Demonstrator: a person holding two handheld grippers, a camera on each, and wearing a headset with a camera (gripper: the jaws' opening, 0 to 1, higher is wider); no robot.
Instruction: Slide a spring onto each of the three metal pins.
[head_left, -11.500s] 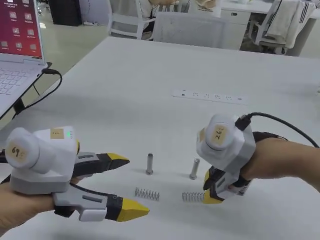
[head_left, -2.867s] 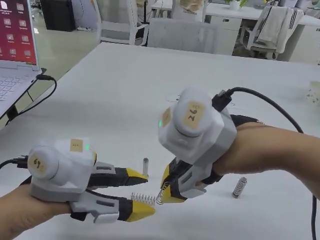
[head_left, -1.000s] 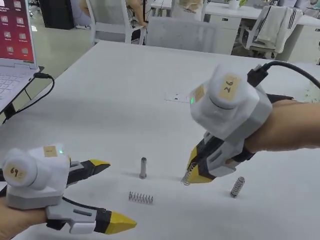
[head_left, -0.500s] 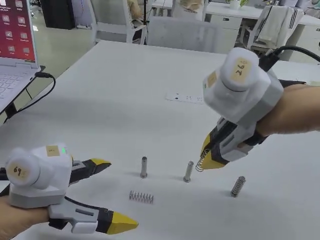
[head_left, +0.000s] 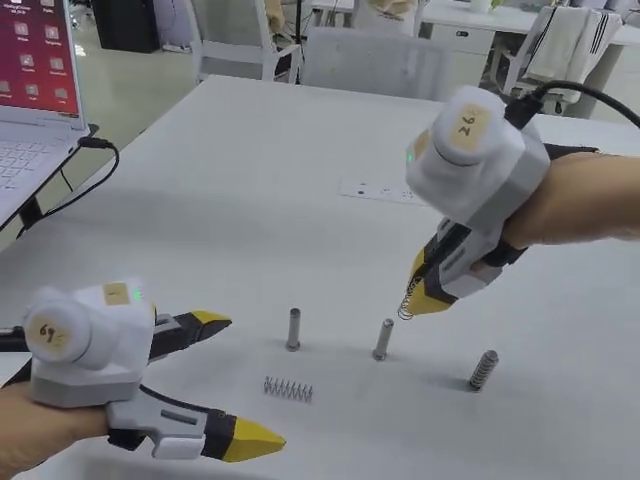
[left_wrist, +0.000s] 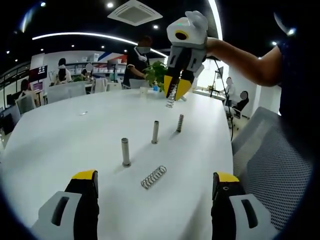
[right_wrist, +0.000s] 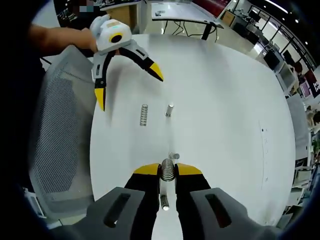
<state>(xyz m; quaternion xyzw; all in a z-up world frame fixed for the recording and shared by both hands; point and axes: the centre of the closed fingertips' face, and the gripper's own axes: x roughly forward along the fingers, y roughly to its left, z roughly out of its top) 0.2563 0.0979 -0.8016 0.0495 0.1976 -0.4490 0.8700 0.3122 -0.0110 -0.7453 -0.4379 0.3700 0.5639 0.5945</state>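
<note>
Your right gripper has swung over, jaws pinched on a spring, with the middle pin just below its tips. It's light and bouncy, so hold it near the top coils. Meanwhile your left gripper gapes empty.

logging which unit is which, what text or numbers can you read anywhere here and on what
"26": handwritten on the round label atop the right gripper, the one holding a spring.
"69": handwritten on the end label of the left gripper.
Laptop screen: icon captions too small to read.
Small sticker on the left gripper: blurred, unreadable.
</note>
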